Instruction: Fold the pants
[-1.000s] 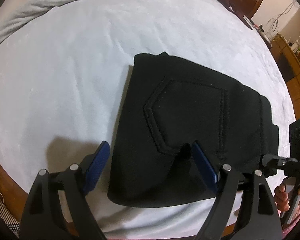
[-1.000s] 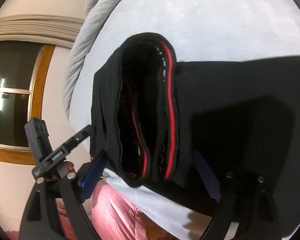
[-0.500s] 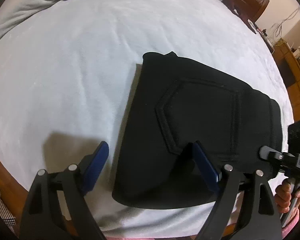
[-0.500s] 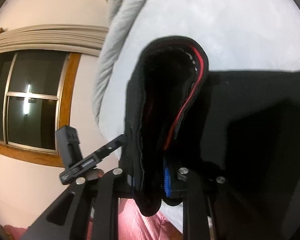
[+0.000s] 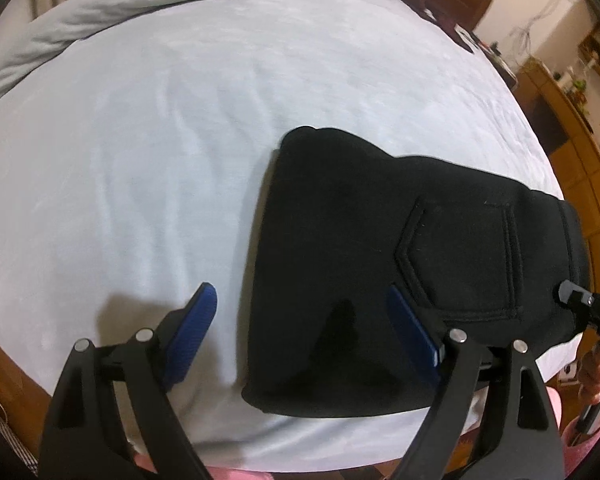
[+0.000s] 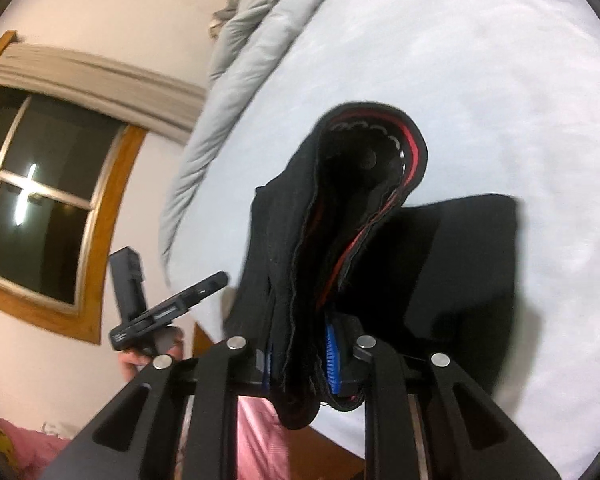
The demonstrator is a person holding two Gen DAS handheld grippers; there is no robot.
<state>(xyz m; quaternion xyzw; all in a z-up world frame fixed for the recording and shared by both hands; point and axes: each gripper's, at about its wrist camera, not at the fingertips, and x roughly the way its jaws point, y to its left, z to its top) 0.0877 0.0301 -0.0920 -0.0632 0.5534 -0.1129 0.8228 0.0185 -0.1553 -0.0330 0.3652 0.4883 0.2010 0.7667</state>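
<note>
On the pale bed, near a window, the right gripper had just clamped the black pants; the left gripper gaped empty.

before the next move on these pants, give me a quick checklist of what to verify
1. Right gripper shut on the pants' waistband end: ok, blue fingers press the stacked layers.
2. All layers caught in that grip: cannot tell, the inner ones are hidden.
3. Left gripper open and holding nothing: ok; its jaws straddle the pants' left edge.
4. Folded stack flat, pocket up: ok.
5. Bare bed sheet beside the pants: ok.
6. Grey duvet apart from the pants: ok.
</note>
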